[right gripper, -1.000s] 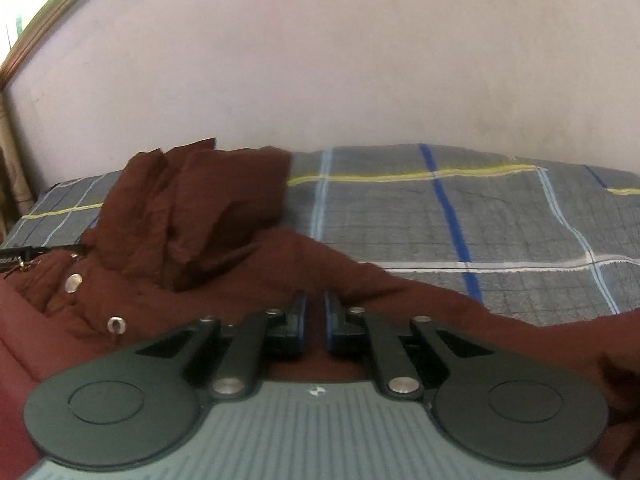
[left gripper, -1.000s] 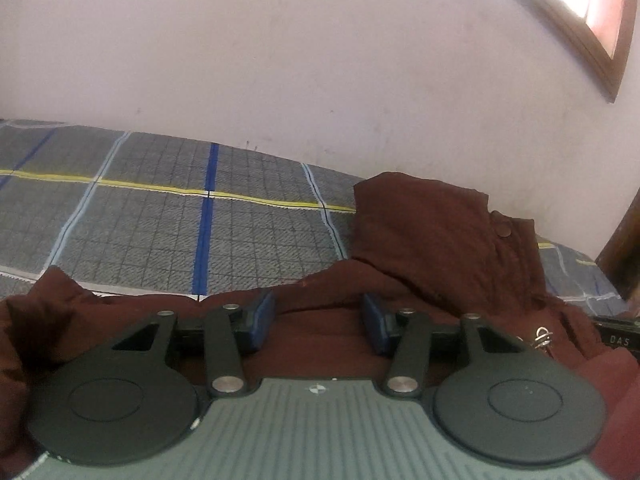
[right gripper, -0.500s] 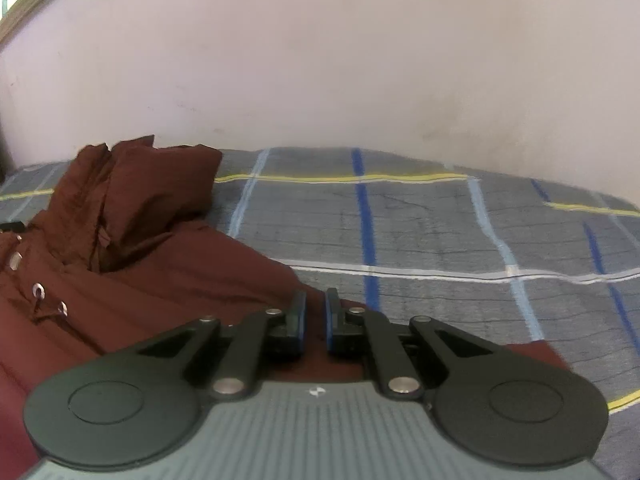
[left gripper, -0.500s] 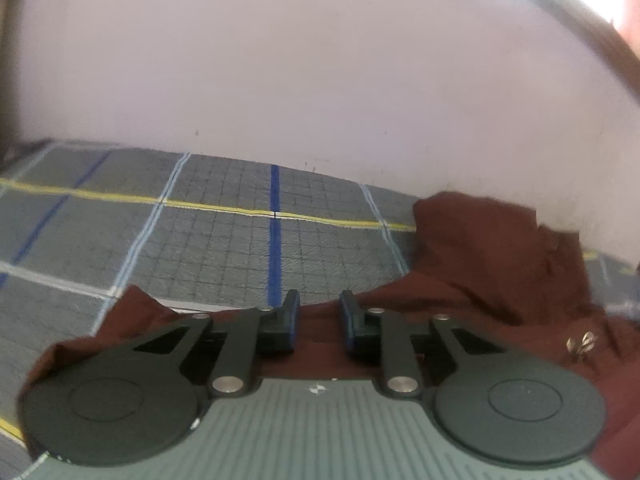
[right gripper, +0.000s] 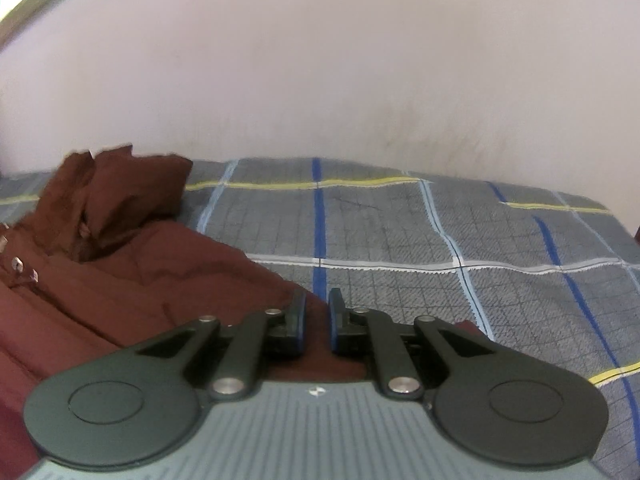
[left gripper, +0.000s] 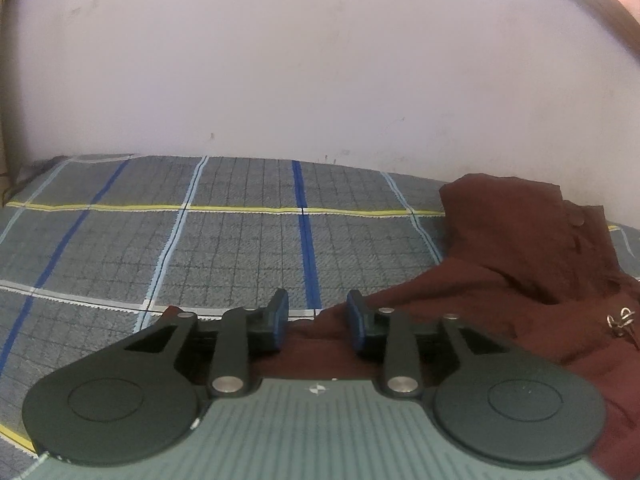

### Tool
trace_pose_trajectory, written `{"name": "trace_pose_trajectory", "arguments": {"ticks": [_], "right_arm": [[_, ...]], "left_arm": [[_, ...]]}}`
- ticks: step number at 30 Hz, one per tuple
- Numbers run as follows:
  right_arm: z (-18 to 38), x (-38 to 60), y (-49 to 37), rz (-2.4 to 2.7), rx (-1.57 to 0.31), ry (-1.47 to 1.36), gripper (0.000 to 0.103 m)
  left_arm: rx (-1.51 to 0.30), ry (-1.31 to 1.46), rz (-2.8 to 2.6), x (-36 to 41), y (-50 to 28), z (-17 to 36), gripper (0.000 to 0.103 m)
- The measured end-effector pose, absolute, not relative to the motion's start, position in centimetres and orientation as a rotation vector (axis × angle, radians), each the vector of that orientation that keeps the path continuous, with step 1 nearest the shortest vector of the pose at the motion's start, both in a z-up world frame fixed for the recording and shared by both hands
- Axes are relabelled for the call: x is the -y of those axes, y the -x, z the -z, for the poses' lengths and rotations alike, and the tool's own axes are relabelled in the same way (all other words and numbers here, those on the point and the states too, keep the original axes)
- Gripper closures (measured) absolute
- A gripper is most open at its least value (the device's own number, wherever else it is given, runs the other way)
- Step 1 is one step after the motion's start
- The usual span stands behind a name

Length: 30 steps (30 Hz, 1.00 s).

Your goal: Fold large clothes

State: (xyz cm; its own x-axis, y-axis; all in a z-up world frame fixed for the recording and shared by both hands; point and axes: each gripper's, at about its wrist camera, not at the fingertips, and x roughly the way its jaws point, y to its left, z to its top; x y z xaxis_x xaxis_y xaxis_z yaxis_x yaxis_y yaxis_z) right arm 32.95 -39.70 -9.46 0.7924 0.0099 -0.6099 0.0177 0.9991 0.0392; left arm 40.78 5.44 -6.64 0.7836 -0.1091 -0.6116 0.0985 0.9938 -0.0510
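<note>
A large maroon jacket [left gripper: 520, 264] lies crumpled on a grey checked bedsheet [left gripper: 240, 248]. In the left wrist view it fills the right side, its hood raised near the wall. My left gripper [left gripper: 318, 312] is open, its jaws apart over the jacket's left edge. In the right wrist view the jacket [right gripper: 120, 280] lies on the left, with metal snaps showing. My right gripper [right gripper: 317, 316] has its jaws close together with a narrow gap, over the jacket's right edge; maroon cloth shows between and beneath them.
The bedsheet [right gripper: 460, 248] has blue, yellow and white stripes and runs back to a plain pale wall [left gripper: 320, 80]. A wooden window frame [left gripper: 624, 4] shows at the top right of the left wrist view.
Both grippers have moved outward along the jacket's edge, left one leftward, right one rightward. The left jaws closed partway, then opened wider. The right jaws stayed narrow.
</note>
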Motion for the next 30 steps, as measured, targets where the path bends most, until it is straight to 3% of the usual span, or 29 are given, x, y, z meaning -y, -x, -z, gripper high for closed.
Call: {"name": "trace_pose_trajectory", "arguments": {"ticks": [17,20,22,26,28,30], "right_arm": [[10.2,38.2,-34.4,0.082,-0.674,0.100,0.088],[10.1,38.3,-34.4,0.093,-0.672,0.102,0.083],[10.1,38.1,-34.3,0.123,-0.669,0.114,0.071],[10.0,38.6,-34.4,0.144,-0.671,0.099,0.063],[9.7,39.2,-34.3,0.161,-0.672,0.062,0.052],[9.0,39.8,-33.5,0.134,-0.628,0.016,0.052]], "left_arm": [[-0.703,0.015,0.107,-5.5,-41.5,7.2,0.061],[-0.704,0.012,0.108,-5.5,-41.5,7.2,0.060],[-0.704,0.013,0.109,-5.5,-41.5,7.2,0.060],[-0.704,0.018,0.113,-5.6,-41.5,7.2,0.060],[-0.702,0.018,0.112,-5.6,-41.5,7.2,0.060],[-0.700,0.014,0.109,-5.5,-41.4,7.2,0.060]]}}
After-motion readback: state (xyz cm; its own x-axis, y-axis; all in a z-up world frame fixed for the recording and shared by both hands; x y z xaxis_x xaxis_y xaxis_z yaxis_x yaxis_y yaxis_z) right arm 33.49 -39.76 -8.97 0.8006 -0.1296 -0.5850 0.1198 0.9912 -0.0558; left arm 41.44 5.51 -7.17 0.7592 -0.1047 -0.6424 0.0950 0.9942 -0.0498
